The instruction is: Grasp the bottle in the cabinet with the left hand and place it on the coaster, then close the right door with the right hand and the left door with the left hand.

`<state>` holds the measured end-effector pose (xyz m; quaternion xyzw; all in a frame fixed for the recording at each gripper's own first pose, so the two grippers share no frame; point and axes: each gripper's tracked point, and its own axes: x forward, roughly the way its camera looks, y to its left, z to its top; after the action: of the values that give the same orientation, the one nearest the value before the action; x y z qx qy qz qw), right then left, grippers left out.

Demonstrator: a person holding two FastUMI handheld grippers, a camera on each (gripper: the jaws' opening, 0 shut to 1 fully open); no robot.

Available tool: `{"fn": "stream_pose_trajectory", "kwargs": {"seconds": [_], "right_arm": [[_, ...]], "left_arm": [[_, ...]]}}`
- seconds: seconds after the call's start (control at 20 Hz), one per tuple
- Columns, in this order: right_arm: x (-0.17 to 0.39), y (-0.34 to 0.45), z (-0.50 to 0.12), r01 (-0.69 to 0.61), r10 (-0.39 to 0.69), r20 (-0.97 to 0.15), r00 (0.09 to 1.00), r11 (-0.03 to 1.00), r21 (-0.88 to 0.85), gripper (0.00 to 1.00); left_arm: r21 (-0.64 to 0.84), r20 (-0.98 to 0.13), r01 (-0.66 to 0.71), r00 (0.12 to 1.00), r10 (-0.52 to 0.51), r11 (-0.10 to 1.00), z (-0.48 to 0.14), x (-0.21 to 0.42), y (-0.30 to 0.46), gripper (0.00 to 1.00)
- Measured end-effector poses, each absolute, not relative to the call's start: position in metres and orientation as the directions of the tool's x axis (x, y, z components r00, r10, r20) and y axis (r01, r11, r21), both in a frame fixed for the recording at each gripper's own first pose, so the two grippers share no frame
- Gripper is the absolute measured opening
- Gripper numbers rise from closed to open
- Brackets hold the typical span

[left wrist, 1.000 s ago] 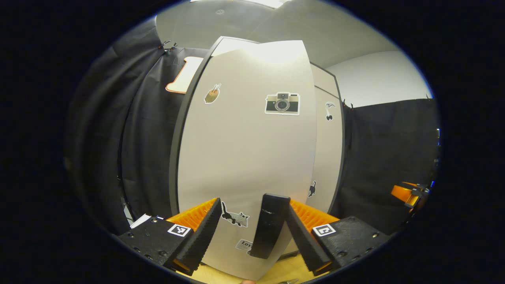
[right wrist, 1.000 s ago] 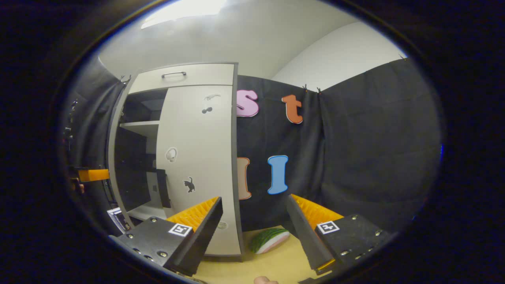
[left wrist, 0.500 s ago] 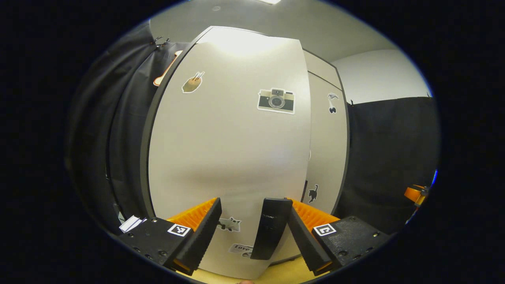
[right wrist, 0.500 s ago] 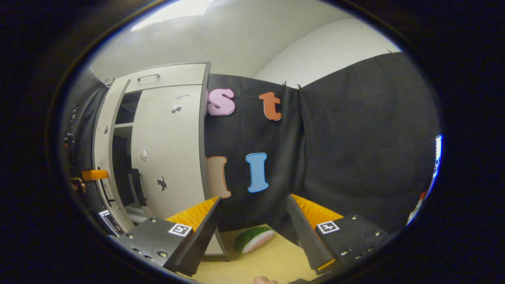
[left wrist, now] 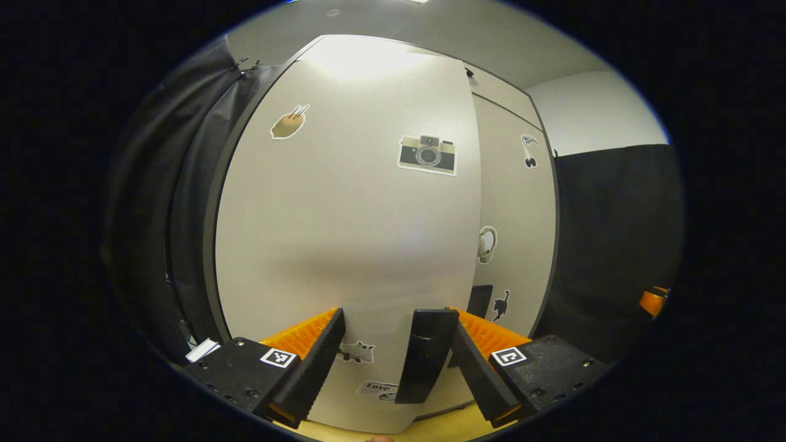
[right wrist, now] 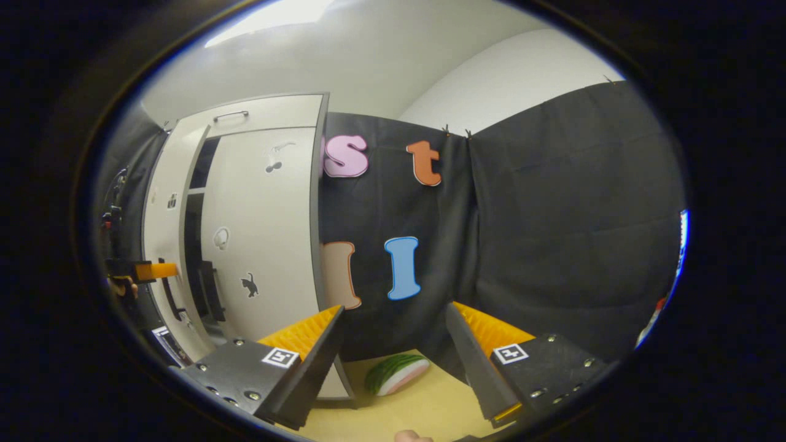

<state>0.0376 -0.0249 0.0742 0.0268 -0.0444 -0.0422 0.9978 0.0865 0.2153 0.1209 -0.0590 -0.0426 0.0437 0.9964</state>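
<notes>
The cabinet's pale left door (left wrist: 344,233), covered in stickers, stands close in front of my left gripper (left wrist: 396,316). That gripper is open, and the door's black handle (left wrist: 424,359) sits between its fingers, close against the right one. The right door (left wrist: 516,202) lies flat and shut beside it. In the right gripper view the right door (right wrist: 264,215) is shut and the left door (right wrist: 164,209) is nearly shut, with a narrow dark gap (right wrist: 195,245) between them. The left gripper (right wrist: 153,270) shows orange at that door. My right gripper (right wrist: 396,309) is open and holds nothing, off to the cabinet's right.
A watermelon-slice toy (right wrist: 396,374) lies on the wooden table (right wrist: 424,405) by the cabinet's right corner. A drawer with a metal handle (right wrist: 230,115) tops the cabinet. Black cloth walls close in behind and to the right. The right gripper (left wrist: 652,301) shows orange far right in the left gripper view.
The left door has swung further toward shut with my left gripper at its handle, and the dark gap has narrowed. My right gripper has drifted right, away from the cabinet.
</notes>
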Motion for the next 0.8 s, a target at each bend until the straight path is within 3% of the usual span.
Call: {"fn": "stream_pose_trajectory", "kwargs": {"seconds": [0.8], "right_arm": [[0.048,-0.035,0.065,0.089,-0.093,0.057,0.994,0.994,0.062,0.99]], "left_arm": [[-0.094,0.061,-0.172,0.982,0.178,0.981,0.119,0.118,0.221,1.00]]}}
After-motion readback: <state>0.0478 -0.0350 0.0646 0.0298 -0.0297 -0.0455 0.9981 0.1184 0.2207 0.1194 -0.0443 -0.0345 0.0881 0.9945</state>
